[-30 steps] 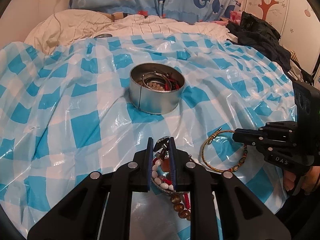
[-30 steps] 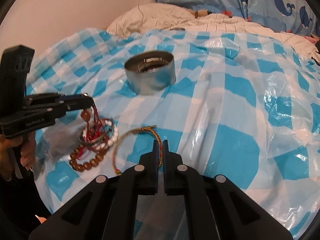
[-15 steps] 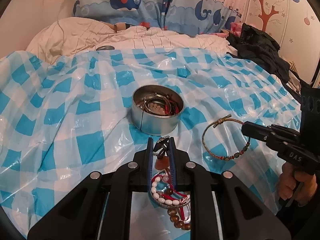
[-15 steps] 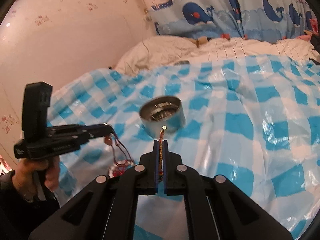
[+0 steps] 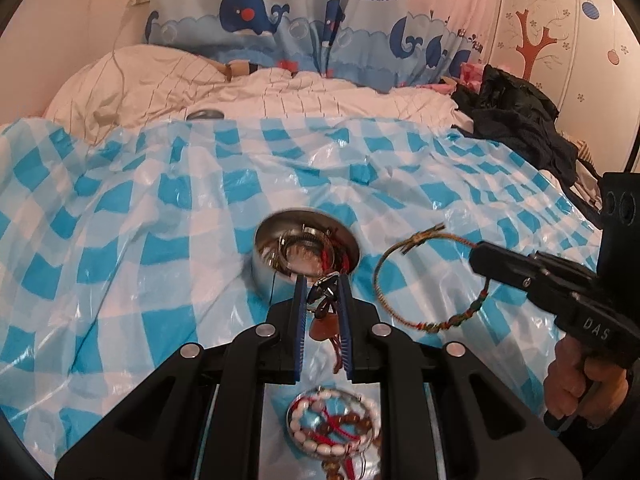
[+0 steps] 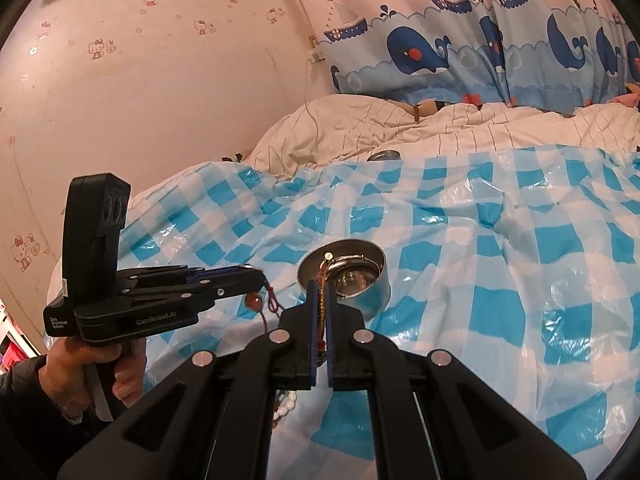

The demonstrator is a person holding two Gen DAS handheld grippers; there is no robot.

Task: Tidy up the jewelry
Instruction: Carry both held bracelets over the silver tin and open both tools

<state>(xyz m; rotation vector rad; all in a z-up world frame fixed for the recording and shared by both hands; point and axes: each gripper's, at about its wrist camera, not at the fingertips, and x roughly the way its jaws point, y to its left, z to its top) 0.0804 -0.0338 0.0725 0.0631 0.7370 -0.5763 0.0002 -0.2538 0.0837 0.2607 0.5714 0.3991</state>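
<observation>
Nearest, the left tongs are clenched on a tangle of bracelets; its white and brown beads dangle under the fingers, partly cut off at the frame's bottom edge. The right tongs pinch a woven cord bracelet, seen edge-on from their own camera but as a full hoop from the left view. Beyond both, the round tin sits on the blue checked sheet, its blurred contents hard to make out.
</observation>
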